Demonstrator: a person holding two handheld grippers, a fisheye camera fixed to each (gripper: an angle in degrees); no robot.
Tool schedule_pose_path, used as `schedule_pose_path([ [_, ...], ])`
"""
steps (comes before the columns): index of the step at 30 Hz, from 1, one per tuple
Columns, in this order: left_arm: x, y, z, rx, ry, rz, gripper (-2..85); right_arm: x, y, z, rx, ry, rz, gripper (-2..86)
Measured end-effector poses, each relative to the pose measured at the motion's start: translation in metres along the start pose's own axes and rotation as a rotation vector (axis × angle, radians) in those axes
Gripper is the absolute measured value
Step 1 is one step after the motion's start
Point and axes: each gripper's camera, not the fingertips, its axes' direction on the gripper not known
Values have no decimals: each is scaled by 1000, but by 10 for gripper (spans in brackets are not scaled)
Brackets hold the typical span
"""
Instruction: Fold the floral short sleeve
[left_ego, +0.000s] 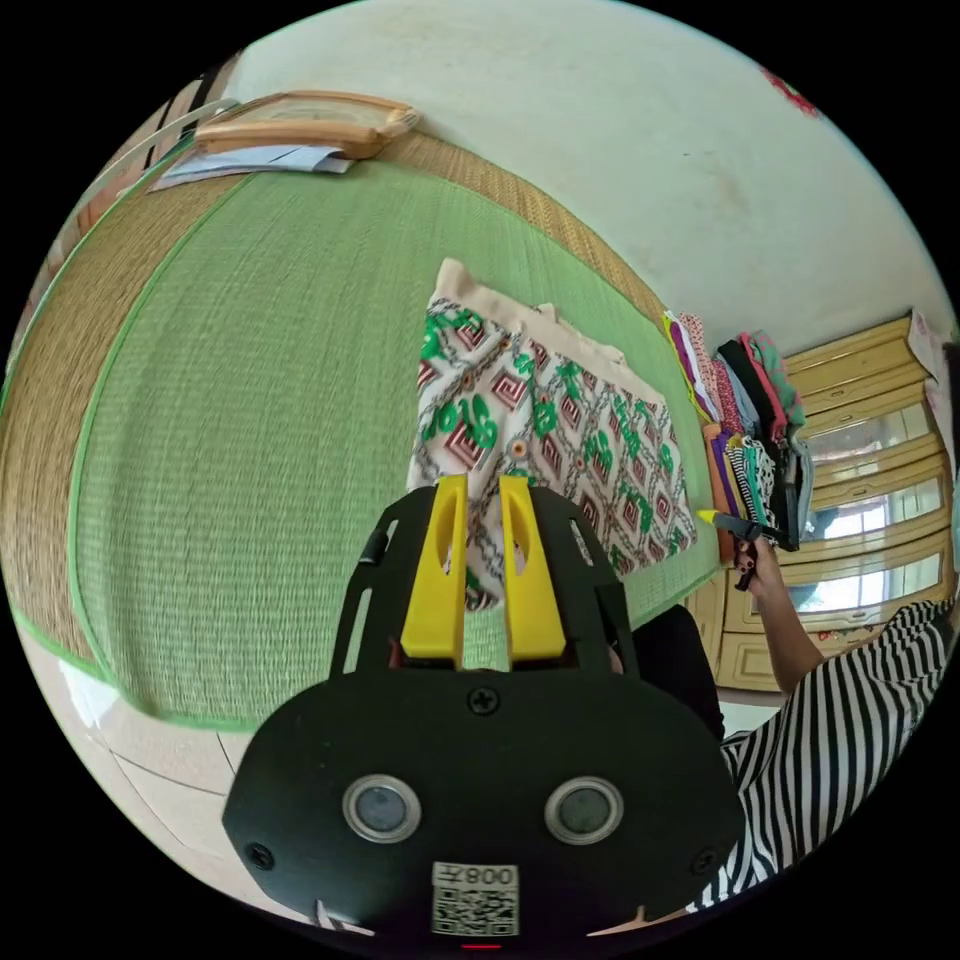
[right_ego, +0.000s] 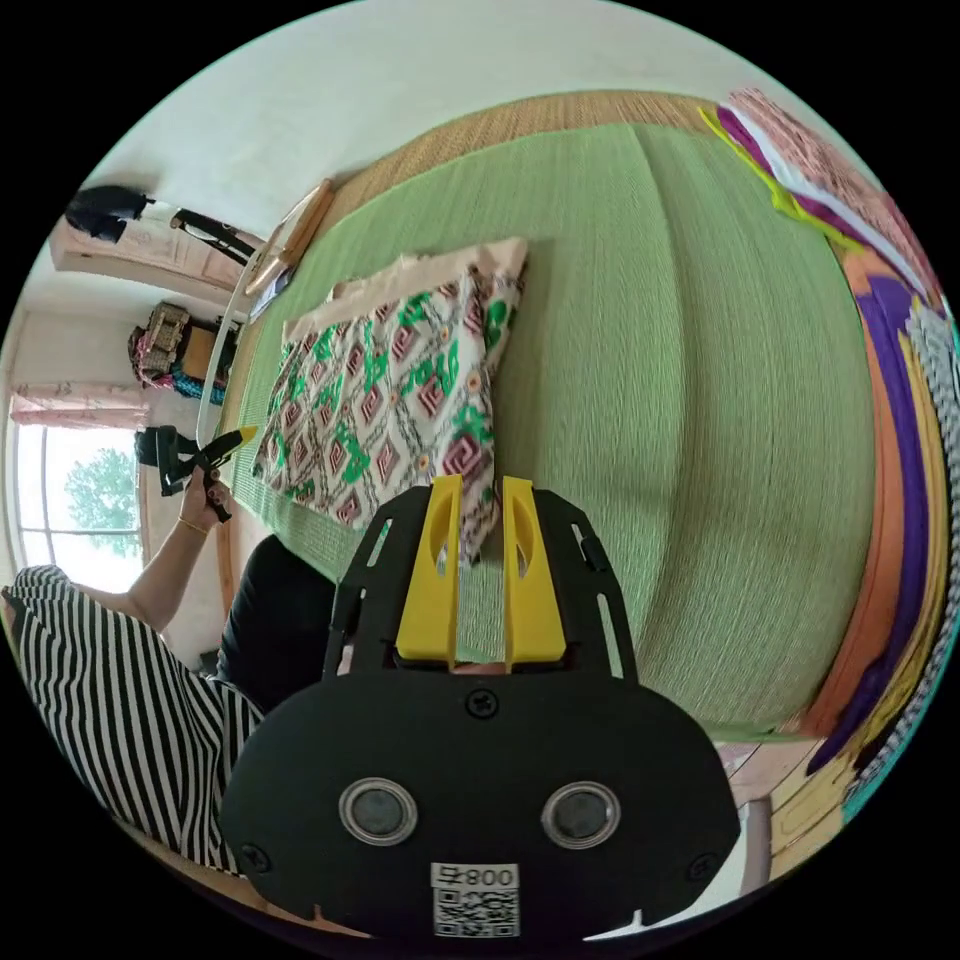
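On the bed:
Mat: a green woven mat covers the bed top, with a tan straw border along its edges; in the right gripper view the mat runs wide toward the clothes pile.
Shirt: the floral short sleeve, cream with green and red-brown pattern, lies folded to a rough rectangle on the mat, a plain beige inner strip showing along its far edge. In the right gripper view the shirt lies flat with one corner reaching in between that gripper's jaws.
Clothes pile: a stack of folded clothes sits at the mat's end, just beyond the shirt; in the right gripper view the stack shows orange, purple and patterned layers.
Person: a striped sleeve and a bare forearm show beside the bed.
Frame: a wooden frame lies on papers at the far corner of the mat.
Left gripper: the left gripper hangs over the shirt's near corner, yellow jaws narrow with a thin gap; cloth shows in the gap, but whether they pinch it I cannot tell.
Right gripper: the right gripper is at the shirt's corner, jaws narrow, cloth between the tips; a firm grip cannot be told.
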Motion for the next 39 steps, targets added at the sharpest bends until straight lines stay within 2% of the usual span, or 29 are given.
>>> schedule_pose_path([
  [6, -32, 58, 38, -64, -46, -87, 35, 37, 47, -5, 11, -131, 125, 69],
  [11, -48, 71, 67, -85, -79, -74, 14, 55, 49, -21, 6, -176, 139, 15],
  [15, -58, 83, 82, -82, -134, -65, 18, 61, 57, -50, 22, -164, 119, 8],
  [19, -61, 101, 98, -50, -117, -61, 34, 66, 62, -62, 67, -230, 103, 20],
  [23, -58, 123, 104, 9, -85, -57, 46, 75, 69, -65, 78, -233, 125, 69],
  [26, -43, 141, 123, 31, 16, -16, 56, 88, 72, -63, 84, -304, 141, 49],
  [29, 2, 149, 171, -40, 133, 127, 68, 90, 69, -55, 49, -338, 127, 18],
  [33, 100, 154, 260, -189, 290, 421, 84, 98, 71, -66, 81, -443, 114, 6],
  [36, 177, 164, 308, -244, 281, 677, 93, 97, 69, -86, 122, -491, 84, 4],
  [39, 231, 181, 353, -317, 172, 863, 85, 91, 62, -101, 144, -535, 41, 5],
])
